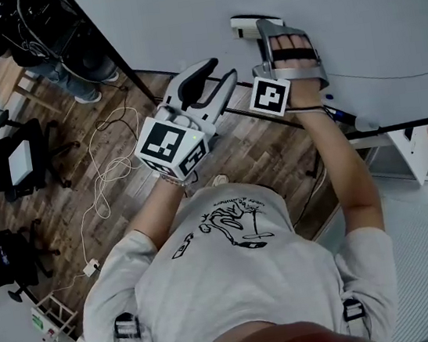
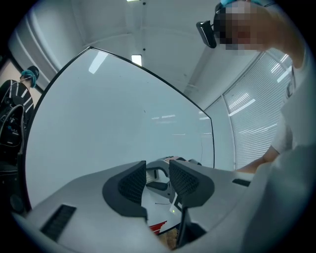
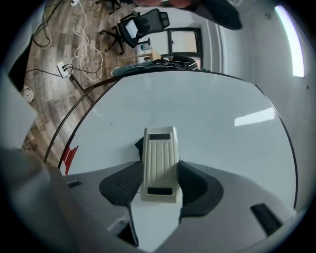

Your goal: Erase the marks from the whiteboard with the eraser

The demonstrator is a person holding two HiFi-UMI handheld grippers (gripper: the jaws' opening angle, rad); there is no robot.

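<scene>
The whiteboard fills the top of the head view and most of both gripper views. My right gripper is shut on a cream ribbed eraser, whose end lies against the board; the jaws grip its two long sides. A cluster of red strokes sits near the board's lower left edge, away from the eraser. My left gripper hovers just left of the right one, open with nothing between its pads. Past its jaws the same red strokes show low on the board.
Under the board lies a wooden floor with white cables and a power strip. Black office chairs stand at the left. Another person stands at the upper left. A marker rests on the board's ledge.
</scene>
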